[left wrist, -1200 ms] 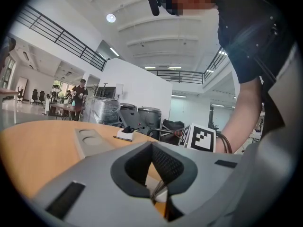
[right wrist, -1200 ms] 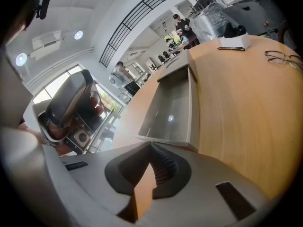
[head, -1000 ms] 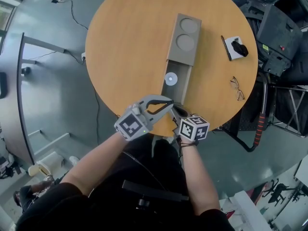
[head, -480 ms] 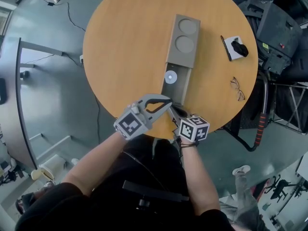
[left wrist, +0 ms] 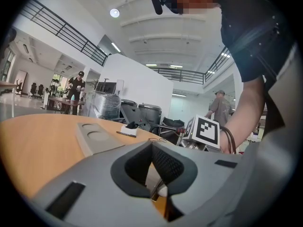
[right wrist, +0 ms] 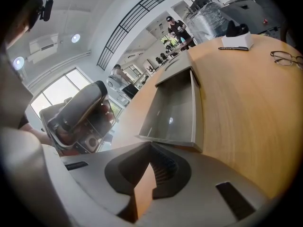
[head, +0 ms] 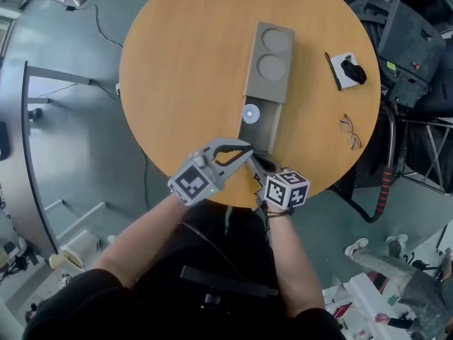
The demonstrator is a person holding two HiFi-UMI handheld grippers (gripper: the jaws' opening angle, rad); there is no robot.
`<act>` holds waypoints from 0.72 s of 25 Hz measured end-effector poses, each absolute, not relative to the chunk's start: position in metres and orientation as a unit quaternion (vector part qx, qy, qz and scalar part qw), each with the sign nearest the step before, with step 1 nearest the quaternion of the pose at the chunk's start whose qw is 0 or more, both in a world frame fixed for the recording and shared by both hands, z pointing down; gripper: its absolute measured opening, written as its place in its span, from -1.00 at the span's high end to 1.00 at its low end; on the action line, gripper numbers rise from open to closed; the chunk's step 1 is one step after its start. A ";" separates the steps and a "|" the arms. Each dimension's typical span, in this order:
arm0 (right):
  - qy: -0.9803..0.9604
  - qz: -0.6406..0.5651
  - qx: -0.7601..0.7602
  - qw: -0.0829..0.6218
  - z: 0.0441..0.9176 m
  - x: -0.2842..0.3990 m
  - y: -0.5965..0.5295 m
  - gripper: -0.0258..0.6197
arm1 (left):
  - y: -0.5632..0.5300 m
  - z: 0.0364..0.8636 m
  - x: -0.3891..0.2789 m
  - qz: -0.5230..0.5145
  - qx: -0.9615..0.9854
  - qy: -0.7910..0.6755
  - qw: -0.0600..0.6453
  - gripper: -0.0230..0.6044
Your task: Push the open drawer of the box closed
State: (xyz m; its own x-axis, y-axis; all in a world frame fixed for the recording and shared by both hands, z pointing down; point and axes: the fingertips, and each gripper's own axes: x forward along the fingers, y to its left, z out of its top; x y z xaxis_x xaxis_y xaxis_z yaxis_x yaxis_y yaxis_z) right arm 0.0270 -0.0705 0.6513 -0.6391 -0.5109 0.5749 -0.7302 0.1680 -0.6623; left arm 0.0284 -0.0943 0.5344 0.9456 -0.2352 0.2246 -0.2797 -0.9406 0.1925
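facing the open drawer (right wrist: 176, 109), right claw (right wrist: 152, 161) is closed, empty; left claw (left wrist: 153, 146), also closed, sees the box (left wrist: 97, 138) top.

— Seeing smooth, pale wood on the table (head: 184, 83), lightly satin, catching a soft glare.
— Agreeing. Reading the box (head: 270, 59) and its drawer (head: 260, 122) as matt grey plastic; picking up a faint sheen on the drawer's inner floor.
— Noticing similar matt grey plastic on the left gripper (head: 249, 152) and the right gripper (right wrist: 152, 145), with ribbed black pads (left wrist: 169, 167) looking rubbery.
— Also spotting crisp black-and-white print on the marker cube (head: 287, 188), thin wire on the glasses (head: 350, 131), dark matt cloth on the shirt (head: 141, 296), and a dull shine on the smooth grey floor (head: 71, 119).
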 end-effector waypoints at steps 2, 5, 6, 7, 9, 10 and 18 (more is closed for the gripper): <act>-0.755 0.498 0.413 0.107 0.651 0.026 -0.074 0.91 | -0.097 0.537 0.027 0.102 0.980 -0.129 0.113 0.84; -0.753 0.495 0.422 0.100 0.649 0.028 -0.085 0.91 | -0.102 0.539 0.026 0.101 0.980 -0.126 0.115 0.84; -0.753 0.494 0.423 0.100 0.649 0.028 -0.088 0.91 | -0.104 0.539 0.026 0.102 0.980 -0.125 0.116 0.84; -0.753 0.494 0.423 0.100 0.649 0.029 -0.091 0.91 | -0.106 0.540 0.027 0.103 0.980 -0.124 0.117 0.84; -0.753 0.493 0.424 0.098 0.649 0.030 -0.095 0.91 | -0.109 0.542 0.027 0.104 0.980 -0.122 0.119 0.84; -0.753 0.493 0.426 0.096 0.648 0.031 -0.097 0.91 | -0.112 0.545 0.028 0.104 0.980 -0.121 0.119 0.84; -0.752 0.487 0.436 0.086 0.645 0.033 -0.116 0.91 | -0.127 0.551 0.028 0.108 0.981 -0.114 0.114 0.84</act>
State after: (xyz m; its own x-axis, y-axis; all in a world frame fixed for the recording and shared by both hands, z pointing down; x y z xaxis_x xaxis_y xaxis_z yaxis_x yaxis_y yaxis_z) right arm 0.0327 -0.1160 0.6453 -0.6052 -0.5716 0.5540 -0.7397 0.1465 -0.6568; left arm 0.0279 -0.1273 0.5514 0.9507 -0.1987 0.2380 -0.2482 -0.9479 0.1999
